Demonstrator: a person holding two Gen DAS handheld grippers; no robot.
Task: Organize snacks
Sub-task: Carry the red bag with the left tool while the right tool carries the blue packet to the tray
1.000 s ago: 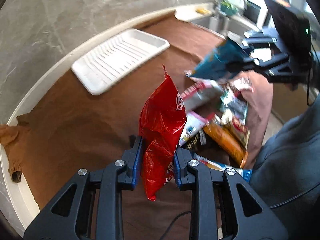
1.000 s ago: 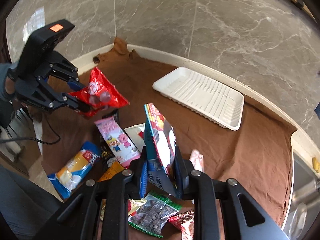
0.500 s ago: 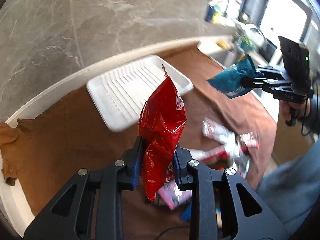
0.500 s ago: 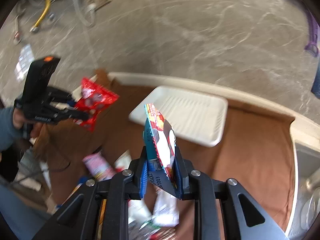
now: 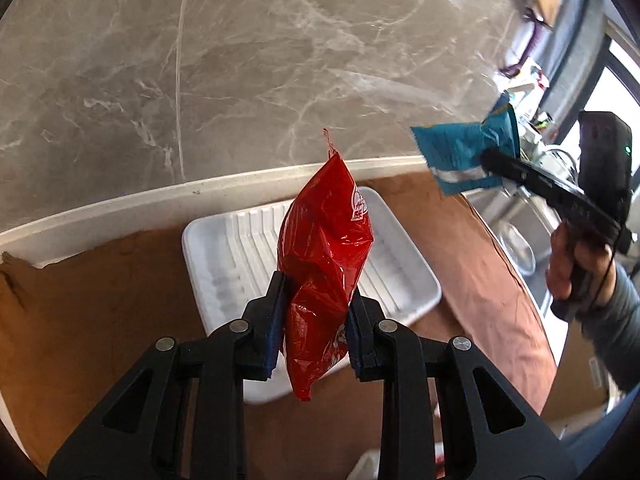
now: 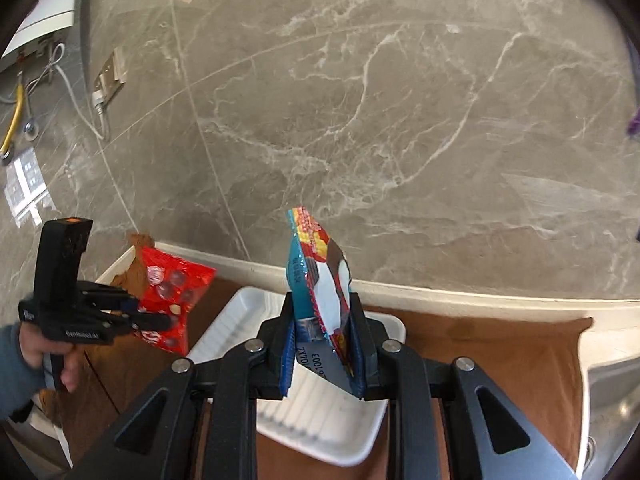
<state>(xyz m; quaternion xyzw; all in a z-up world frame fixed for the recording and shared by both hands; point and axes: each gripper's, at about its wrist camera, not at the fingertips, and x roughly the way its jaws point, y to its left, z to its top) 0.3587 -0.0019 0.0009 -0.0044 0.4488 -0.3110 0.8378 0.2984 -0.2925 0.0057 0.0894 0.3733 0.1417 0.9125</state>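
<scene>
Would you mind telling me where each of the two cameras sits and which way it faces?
Left wrist: on the left gripper, looking along its fingers at the red snack bag above the white tray, marble wall behind; the right hand shows at right.
Right wrist: on the right gripper, facing the blue snack packet, tray below; the left hand shows at left.
Shared: tray, brown cloth, wall, both snacks.

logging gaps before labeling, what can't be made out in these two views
- White tray: in the left wrist view its middle is hidden by the red bag.
- Blue bag: lower print covered by right gripper pads.
- Left gripper: hides the red bag's logo.
</scene>
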